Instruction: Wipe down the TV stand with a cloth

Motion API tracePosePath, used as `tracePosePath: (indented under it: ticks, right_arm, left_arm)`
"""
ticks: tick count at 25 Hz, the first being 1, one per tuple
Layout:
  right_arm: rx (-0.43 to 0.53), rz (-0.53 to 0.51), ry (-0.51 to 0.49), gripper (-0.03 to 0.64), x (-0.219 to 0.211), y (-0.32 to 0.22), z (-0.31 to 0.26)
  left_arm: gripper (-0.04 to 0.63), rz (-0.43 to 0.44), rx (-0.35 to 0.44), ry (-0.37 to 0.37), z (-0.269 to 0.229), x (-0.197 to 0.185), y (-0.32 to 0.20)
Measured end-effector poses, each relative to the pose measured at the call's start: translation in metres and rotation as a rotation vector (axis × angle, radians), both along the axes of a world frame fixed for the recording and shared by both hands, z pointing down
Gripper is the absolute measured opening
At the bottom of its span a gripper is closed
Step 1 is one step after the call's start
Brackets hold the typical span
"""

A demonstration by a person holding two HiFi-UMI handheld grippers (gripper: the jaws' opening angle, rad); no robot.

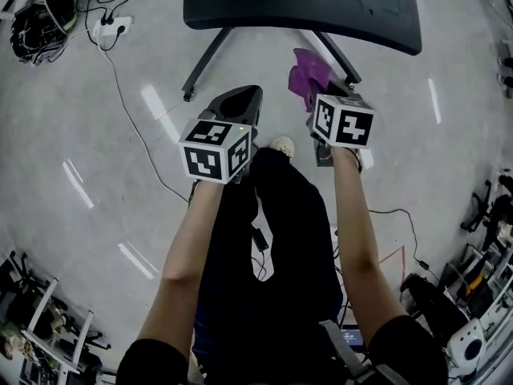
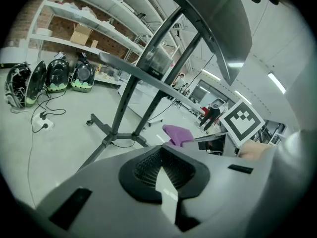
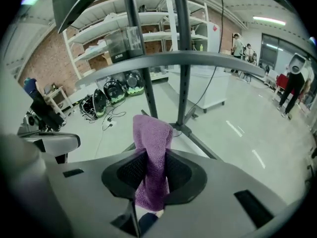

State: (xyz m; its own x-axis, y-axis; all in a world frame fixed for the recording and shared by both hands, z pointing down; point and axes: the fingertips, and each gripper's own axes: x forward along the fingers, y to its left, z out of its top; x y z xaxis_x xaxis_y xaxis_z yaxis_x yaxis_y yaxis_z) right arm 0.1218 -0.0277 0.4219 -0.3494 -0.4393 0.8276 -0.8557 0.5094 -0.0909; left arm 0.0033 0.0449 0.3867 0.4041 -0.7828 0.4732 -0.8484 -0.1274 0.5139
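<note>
Head view, looking steeply down: a person stands on a grey glossy floor (image 1: 88, 119) w/ both forearms stretched fwd, a gripper in each hand, each topped by a black & white marker cube.

The left gripper (image 1: 243, 101) (image 2: 161, 168) has its jaws closed together w/ nothing btwn them; its own view shows the ribbed pads meeting at the tips. It hangs in the air above the floor, just short of the TV stand (image 1: 321, 10) (image 2: 148, 71) (image 3: 173, 58) & not touching it.

The right gripper (image 1: 314, 109) (image 3: 148, 175) is clamped on a purple cloth (image 1: 308, 75) (image 2: 177, 132) (image 3: 153, 148). The cloth is pinched btwn the pads & sticks up past the jaw tips in a bunched fold, w/ a short tail hanging below. In head view it sits just beside the stand's right leg, below the dark shelf edge; contact w/ the stand can't be made out.

The stand is dark: a flat shelf at the top of head view, upright posts, splayed legs on the floor.

Top left of head view, a white power strip (image 1: 110, 29) w/ cables. Wall shelving (image 2: 99, 19) & a row of dark rounded cases w/ green trim (image 2: 54, 76) stand in the bg. The person's dark trousers (image 1: 272, 247) fill the lower centre.
</note>
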Motion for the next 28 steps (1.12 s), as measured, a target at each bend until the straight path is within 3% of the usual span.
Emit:
tracePosePath:
  ticks: [5, 16, 28]
  right_arm:
    - [0.067, -0.173, 0.009, 0.109, -0.037, -0.029, 0.046]
    - [0.172, -0.353, -0.012, 0.109, -0.076, -0.086, 0.146]
    - [0.425, -0.419, 0.028, 0.109, -0.097, -0.161, 0.192]
  left_arm:
    - [0.006, -0.006, 0.041, -0.021, 0.045, -0.006, -0.03]
    - [0.006, -0.04, 0.137, -0.052, 0.146, -0.003, -0.1]
    - [0.006, 0.005, 0.275, -0.099, 0.223, 0.002, -0.152]
